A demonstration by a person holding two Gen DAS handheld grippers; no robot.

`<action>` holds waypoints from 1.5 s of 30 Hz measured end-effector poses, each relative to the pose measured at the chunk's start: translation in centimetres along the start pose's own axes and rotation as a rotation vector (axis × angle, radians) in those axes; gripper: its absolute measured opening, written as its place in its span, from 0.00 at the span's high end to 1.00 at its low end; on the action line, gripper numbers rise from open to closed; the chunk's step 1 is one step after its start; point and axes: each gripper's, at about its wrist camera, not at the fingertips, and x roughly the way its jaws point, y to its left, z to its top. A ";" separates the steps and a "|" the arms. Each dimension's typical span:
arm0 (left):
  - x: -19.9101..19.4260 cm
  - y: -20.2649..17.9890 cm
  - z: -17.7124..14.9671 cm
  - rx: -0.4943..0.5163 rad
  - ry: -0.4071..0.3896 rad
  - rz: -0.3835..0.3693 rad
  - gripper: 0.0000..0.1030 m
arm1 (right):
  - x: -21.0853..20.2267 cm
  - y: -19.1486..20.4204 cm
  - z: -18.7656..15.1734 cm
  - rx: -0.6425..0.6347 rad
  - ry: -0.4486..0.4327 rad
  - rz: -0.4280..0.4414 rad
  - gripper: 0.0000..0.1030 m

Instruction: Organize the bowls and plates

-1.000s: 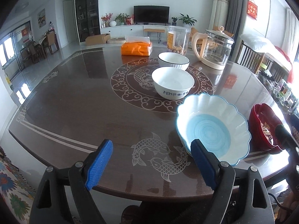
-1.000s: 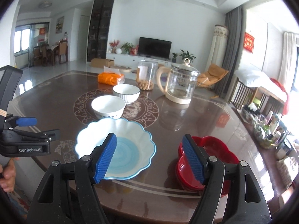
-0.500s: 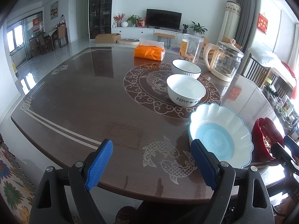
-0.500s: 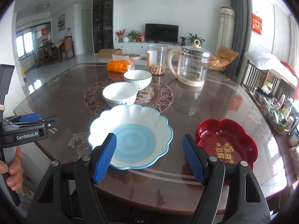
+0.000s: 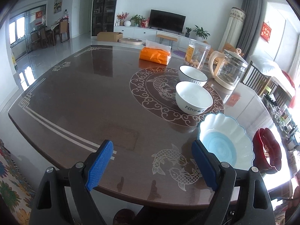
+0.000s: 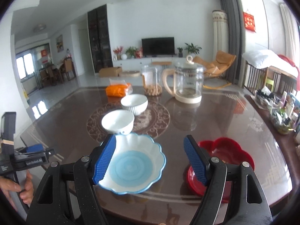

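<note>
Right wrist view: my right gripper (image 6: 150,159) has just been opening its jaws wide, nothing between them, hovering near the blue dish (image 6: 135,166) and red dish (image 6: 226,155); left gripper (image 5: 151,161) gaping, empty, waiting near the table edge (image 5: 56,131).

A bright living room with white walls (image 6: 142,20) and a glossy pale tiled floor (image 5: 56,50) shows a black flat television (image 6: 157,46) on a long white low cabinet (image 5: 150,32) at upper centre, a tall dark glass-fronted cabinet (image 5: 105,7) left of it, grey curtains (image 6: 229,28) at upper right, and daylit windows (image 5: 16,30) at far left.
</note>
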 end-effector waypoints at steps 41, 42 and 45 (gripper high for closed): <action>20.8 -4.9 12.9 -0.042 0.457 -0.114 0.55 | 31.9 -0.1 3.1 0.215 0.824 0.185 0.45; 21.2 -5.1 12.8 -0.041 0.464 -0.115 0.57 | 32.3 0.1 2.8 0.212 0.839 0.186 0.54; 21.9 -5.7 12.4 -0.025 0.478 -0.115 0.68 | 33.3 0.5 2.1 0.197 0.863 0.173 0.57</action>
